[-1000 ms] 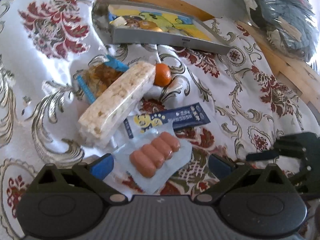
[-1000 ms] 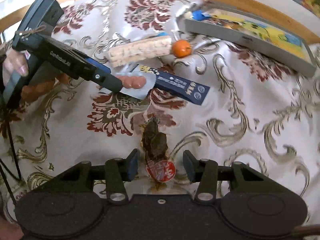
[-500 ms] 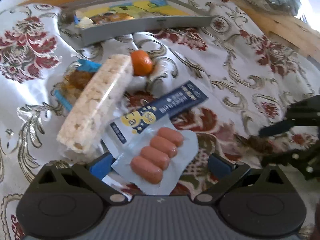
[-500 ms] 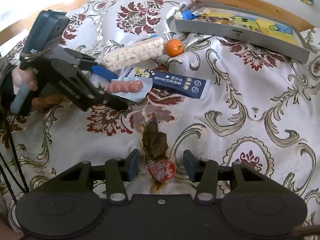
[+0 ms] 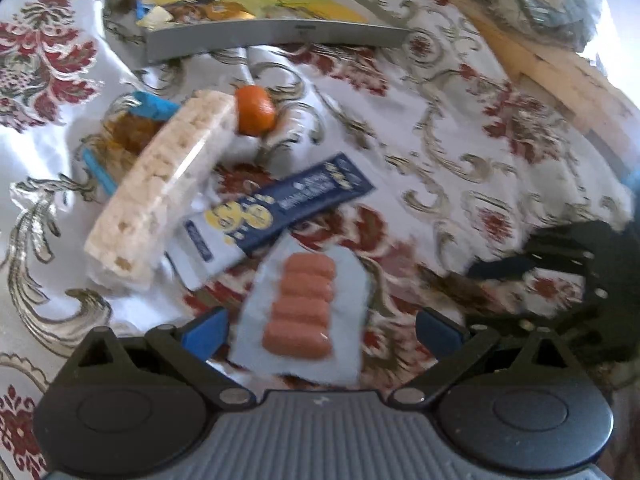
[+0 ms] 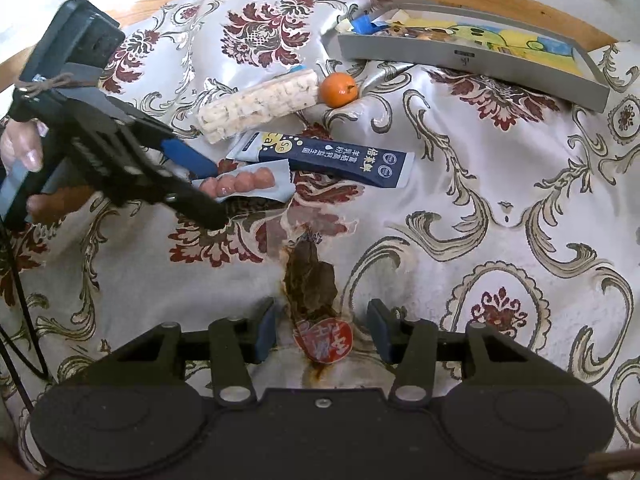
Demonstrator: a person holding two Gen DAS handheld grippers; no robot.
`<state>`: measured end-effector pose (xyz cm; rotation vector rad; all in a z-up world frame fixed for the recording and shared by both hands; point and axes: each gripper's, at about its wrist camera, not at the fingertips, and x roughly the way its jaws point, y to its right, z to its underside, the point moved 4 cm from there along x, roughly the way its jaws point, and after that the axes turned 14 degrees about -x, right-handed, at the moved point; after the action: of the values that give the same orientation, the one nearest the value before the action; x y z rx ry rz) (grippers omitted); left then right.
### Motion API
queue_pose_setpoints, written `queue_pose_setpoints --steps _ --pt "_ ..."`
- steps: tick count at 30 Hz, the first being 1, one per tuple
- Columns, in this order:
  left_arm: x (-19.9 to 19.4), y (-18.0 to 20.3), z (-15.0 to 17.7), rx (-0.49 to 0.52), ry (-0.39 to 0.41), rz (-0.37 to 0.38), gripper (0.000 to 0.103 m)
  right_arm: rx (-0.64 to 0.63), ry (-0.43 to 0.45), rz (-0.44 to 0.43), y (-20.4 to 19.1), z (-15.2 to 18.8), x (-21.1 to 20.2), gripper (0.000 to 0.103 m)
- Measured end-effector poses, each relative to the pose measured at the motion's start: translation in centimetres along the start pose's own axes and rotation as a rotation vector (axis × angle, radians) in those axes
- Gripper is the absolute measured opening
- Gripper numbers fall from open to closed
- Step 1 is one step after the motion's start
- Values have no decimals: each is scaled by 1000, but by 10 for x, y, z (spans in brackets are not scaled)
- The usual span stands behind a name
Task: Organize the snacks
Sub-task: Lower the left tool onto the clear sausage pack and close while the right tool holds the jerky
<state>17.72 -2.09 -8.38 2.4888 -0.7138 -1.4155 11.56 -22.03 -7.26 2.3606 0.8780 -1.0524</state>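
On the floral cloth, sausage pack now straighter between wide left fingers; right fingers likewise wide

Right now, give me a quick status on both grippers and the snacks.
Left gripper open, jaws straddling sausage pack. Right gripper open around brown snack pouch. Navy sachet partly overlaps sausage pack. Tray beyond.

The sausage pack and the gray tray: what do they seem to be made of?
The sausage pack looks like thin, soft plastic film, pale blue with a clear front: the sausages show through and its edges curl. The gray tray looks rigid with a matte finish and straight walls; plastic or painted metal, I cannot tell.
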Motion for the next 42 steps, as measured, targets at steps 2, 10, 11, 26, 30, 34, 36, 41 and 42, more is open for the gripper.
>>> queue_pose_setpoints --steps 2,10,11,26,30,34,36,41,42 --pt "4 -2 -3 -5 21 -18 102 4 1 0 0 0 0 51" --pt "9 4 0 69 40 -70 92 43 9 22 -1 -4 5 52" --pt "9 6 1 80 39 -81 88 42 9 26 -2 -5 6 53" --pt "2 3 -1 -61 9 -70 65 -23 9 28 -6 -9 11 51" --pt "0 6 -1 -88 15 -90 62 -18 18 40 -8 -8 9 50" --pt "-5 9 1 -108 39 -116 57 -7 28 58 -10 -7 7 49" --pt "-6 12 3 -101 51 -130 55 -14 28 69 -12 -6 6 49" --pt "-9 19 8 -125 63 -116 52 -37 30 92 -16 -6 5 49" --pt "-10 20 8 -132 66 -111 52 -37 34 97 -17 -7 4 49"
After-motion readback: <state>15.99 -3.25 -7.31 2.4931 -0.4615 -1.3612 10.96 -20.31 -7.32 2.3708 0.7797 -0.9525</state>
